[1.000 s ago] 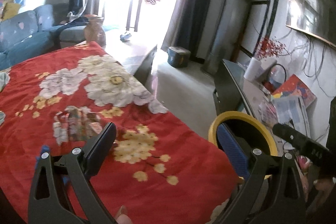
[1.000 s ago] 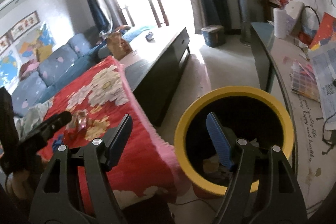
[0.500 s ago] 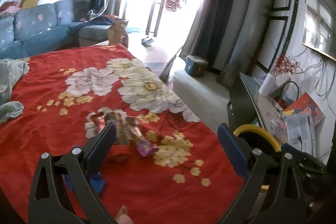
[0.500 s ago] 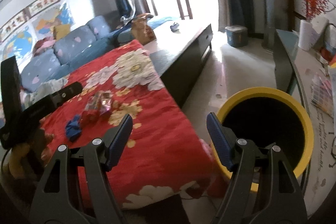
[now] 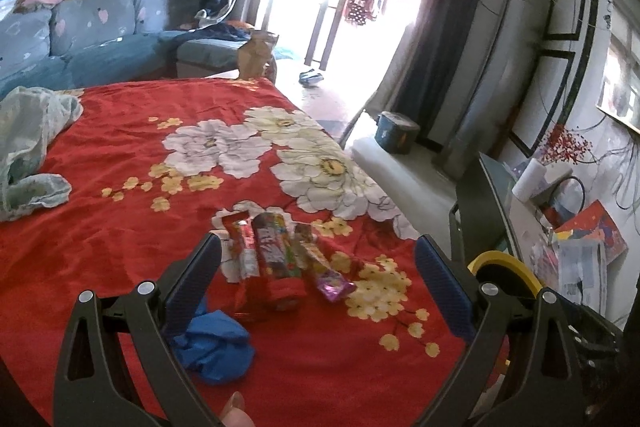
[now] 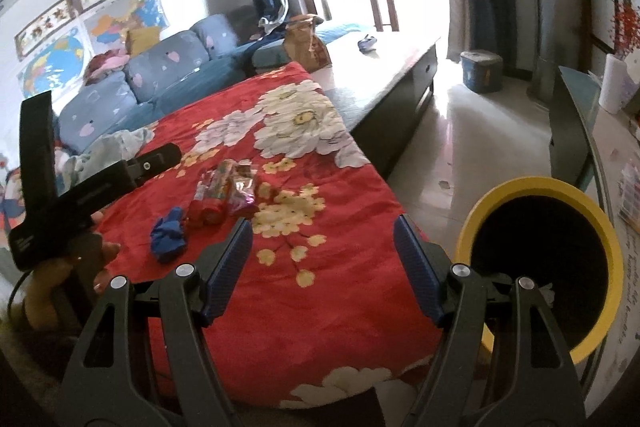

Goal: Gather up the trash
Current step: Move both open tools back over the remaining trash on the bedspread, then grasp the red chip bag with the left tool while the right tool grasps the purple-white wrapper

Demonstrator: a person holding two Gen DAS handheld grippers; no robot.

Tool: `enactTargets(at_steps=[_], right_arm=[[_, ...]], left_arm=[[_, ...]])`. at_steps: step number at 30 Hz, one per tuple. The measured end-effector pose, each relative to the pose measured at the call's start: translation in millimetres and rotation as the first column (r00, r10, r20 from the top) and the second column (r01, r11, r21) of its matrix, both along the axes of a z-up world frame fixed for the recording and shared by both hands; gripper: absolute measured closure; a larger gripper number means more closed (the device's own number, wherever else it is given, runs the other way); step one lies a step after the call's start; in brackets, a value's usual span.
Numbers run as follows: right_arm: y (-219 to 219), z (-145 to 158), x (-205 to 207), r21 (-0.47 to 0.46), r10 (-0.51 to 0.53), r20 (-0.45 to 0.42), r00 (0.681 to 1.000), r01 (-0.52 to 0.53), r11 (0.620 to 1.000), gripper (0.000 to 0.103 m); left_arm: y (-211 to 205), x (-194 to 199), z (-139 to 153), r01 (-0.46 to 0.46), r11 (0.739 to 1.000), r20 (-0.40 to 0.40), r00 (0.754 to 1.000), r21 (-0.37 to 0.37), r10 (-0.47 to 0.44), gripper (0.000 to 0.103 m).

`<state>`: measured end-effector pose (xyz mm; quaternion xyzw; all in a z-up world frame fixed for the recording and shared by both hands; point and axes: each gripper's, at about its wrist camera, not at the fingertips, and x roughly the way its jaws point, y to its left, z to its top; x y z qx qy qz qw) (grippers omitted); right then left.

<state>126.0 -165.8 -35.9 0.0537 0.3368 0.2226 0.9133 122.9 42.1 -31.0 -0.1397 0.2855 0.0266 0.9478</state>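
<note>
Several snack wrappers (image 5: 276,255) lie in a cluster on a red floral cloth (image 5: 132,163), with a crumpled blue piece of trash (image 5: 216,343) just in front of them. My left gripper (image 5: 316,283) is open and empty, just short of the wrappers. The wrappers (image 6: 228,187) and the blue trash (image 6: 168,235) also show in the right wrist view. My right gripper (image 6: 322,259) is open and empty over the cloth's near right edge. A yellow-rimmed black bin (image 6: 544,267) stands on the floor to its right, and its rim shows in the left wrist view (image 5: 504,263).
A pale green cloth (image 5: 28,147) lies at the cloth's left edge. A dark low table (image 6: 384,75) with a brown bag (image 6: 306,43) stands behind. A blue sofa (image 5: 80,31) is at the far left, a cluttered glass desk (image 5: 560,227) at the right.
Both grippers swung left, away from the bin and toward the red cloth. The wrappers and blue trash came into fuller view. Both stayed open.
</note>
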Motion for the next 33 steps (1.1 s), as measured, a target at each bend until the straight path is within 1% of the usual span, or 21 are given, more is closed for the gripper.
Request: enactTargets(at_steps=[6,10,14,16,17,20,21,23,24,26,29,30,33], right_arm=[[16.6,-2.4,7.1,-0.01,0.021,-0.007,1.0,-0.021,1.0,0.038],[30.0,-7.0,15.2,-0.013,0.04,-0.022,0.999,-0.041,0.999,0.038],[45.2,-11.6,22.7,-0.014,0.067,-0.036,0.997,-0.067,0.998,0.038],[55.6,-14.8,27.5,-0.023,0.084,-0.04,0.996,-0.085,0.996,0.038],[58.8,-16.0,29.4,-0.026,0.091,-0.043,0.995,-0.092,0.995,0.038],[70.5,-22.5,37.6,-0.029,0.111,-0.059,0.992,-0.113,0.993,0.039],[74.7,-25.0,40.7,-0.031,0.118,-0.065,0.991,-0.12,0.992,0.04],[82.1,-30.1,47.3,-0.034,0.133,-0.079,0.988,-0.136,0.99,0.044],[84.9,-32.8,50.4,-0.036,0.138,-0.089,0.987,-0.141,0.989,0.045],[91.4,-38.1,56.7,-0.035,0.152,-0.107,0.983,-0.156,0.987,0.048],[99.5,-43.4,63.9,-0.037,0.169,-0.124,0.978,-0.175,0.984,0.051],[101.9,-44.8,66.3,-0.038,0.174,-0.129,0.976,-0.18,0.983,0.052],[109.6,-50.9,73.3,-0.034,0.194,-0.153,0.969,-0.201,0.979,0.058]], left_arm=[[17.3,-0.3,-3.8,-0.038,0.999,-0.014,0.999,-0.012,0.038,0.009],[35.1,0.2,-8.5,-0.069,0.997,-0.031,0.997,-0.035,0.068,0.009],[48.9,3.4,-16.7,-0.079,0.996,-0.06,0.995,-0.051,0.076,0.01],[55.6,6.0,-23.4,-0.075,0.994,-0.084,0.994,-0.075,0.069,0.012],[57.6,6.3,-25.5,-0.073,0.994,-0.091,0.994,-0.082,0.066,0.016],[62.5,9.7,-34.0,-0.059,0.992,-0.119,0.992,-0.108,0.046,0.026],[63.5,11.1,-36.3,-0.055,0.992,-0.126,0.991,-0.114,0.041,0.028],[65.6,14.0,-41.3,-0.045,0.99,-0.139,0.99,-0.132,0.026,0.037],[66.4,15.4,-43.0,-0.04,0.99,-0.145,0.989,-0.138,0.02,0.039],[67.1,19.8,-47.3,-0.026,0.987,-0.158,0.987,-0.162,0.0,0.049],[69.1,24.0,-52.5,-0.019,0.981,-0.175,0.984,-0.191,-0.015,0.056],[69.4,26.2,-54.5,-0.016,0.98,-0.181,0.983,-0.198,-0.021,0.057],[71.6,31.1,-59.8,-0.012,0.975,-0.194,0.98,-0.222,-0.032,0.061]])
